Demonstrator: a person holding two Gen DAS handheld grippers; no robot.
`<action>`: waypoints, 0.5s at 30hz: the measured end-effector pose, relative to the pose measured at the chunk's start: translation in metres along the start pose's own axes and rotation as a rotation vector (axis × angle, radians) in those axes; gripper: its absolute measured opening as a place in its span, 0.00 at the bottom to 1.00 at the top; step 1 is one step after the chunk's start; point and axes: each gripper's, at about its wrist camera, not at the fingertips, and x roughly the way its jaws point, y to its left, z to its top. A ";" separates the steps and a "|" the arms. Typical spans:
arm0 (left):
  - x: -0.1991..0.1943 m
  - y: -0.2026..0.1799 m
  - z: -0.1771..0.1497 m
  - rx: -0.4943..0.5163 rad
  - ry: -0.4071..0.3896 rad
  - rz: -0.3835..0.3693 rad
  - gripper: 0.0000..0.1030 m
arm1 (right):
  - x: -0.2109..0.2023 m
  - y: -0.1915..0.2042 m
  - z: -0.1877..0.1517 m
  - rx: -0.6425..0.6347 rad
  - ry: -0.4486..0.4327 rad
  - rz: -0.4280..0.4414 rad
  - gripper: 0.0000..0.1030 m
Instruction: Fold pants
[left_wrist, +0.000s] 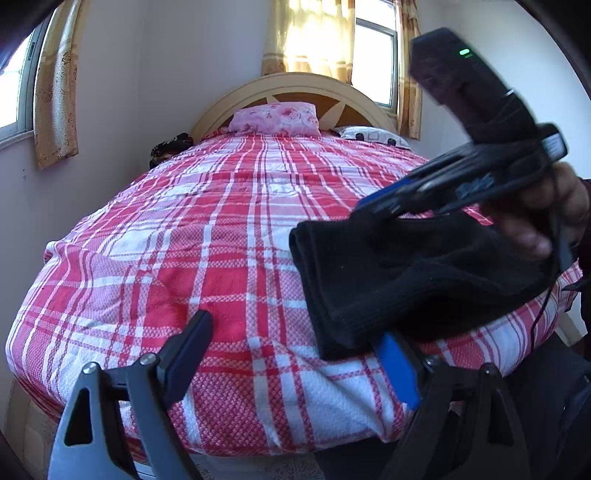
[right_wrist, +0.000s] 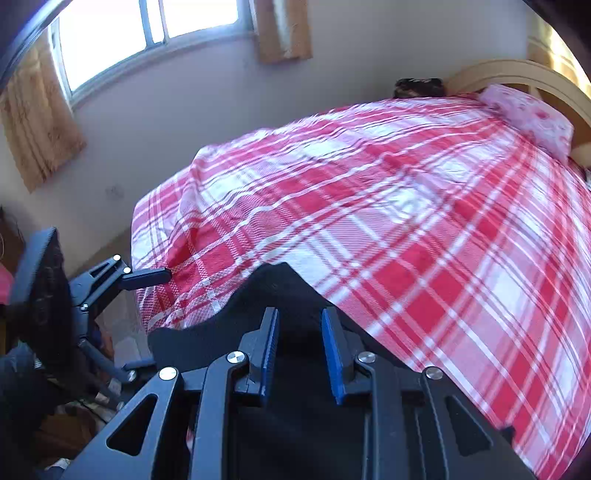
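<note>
**A:** What is shown, and where are the pants?

**B:** A bed covered by a red and white plaid blanket (left_wrist: 207, 236) is seen from two wrist cameras. The black pants (left_wrist: 388, 273) are held bunched above the near right part of the bed. In the left wrist view they are gripped by the right gripper (left_wrist: 373, 210), whose fingers are pressed together on the upper fold of the cloth. In the right wrist view the blue pads (right_wrist: 267, 350) appear a little apart, with dark fabric filling the gap between them.

**A:** And the left gripper?

**B:** The left gripper (left_wrist: 295, 350) is spread wide. One finger stands free over the blanket; the blue-padded finger (left_wrist: 399, 369) sits just under the hanging lower edge of the pants. No cloth is pinched by it.

**A:** How might this step be done well?

**B:** It is judged that the pants have yet to be laid out. The free lower edge would best be caught by the left gripper near a corner, so the cloth can be drawn taut between both grippers and lowered flat onto the open blanket. A pink pillow (left_wrist: 275, 118) by the headboard (left_wrist: 295, 83) is well apart and should not interfere. A single layer should be pinched, as bunched folds could be trapped.
</note>
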 end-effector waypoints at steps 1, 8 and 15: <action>0.001 0.001 0.000 -0.003 -0.002 0.000 0.86 | 0.007 0.003 0.002 -0.017 0.014 -0.008 0.25; 0.007 0.012 0.000 -0.084 -0.022 -0.018 0.86 | 0.041 0.018 0.008 -0.125 0.079 -0.070 0.12; 0.006 0.021 -0.004 -0.136 -0.023 -0.008 0.86 | 0.034 0.018 0.015 -0.117 0.060 -0.105 0.02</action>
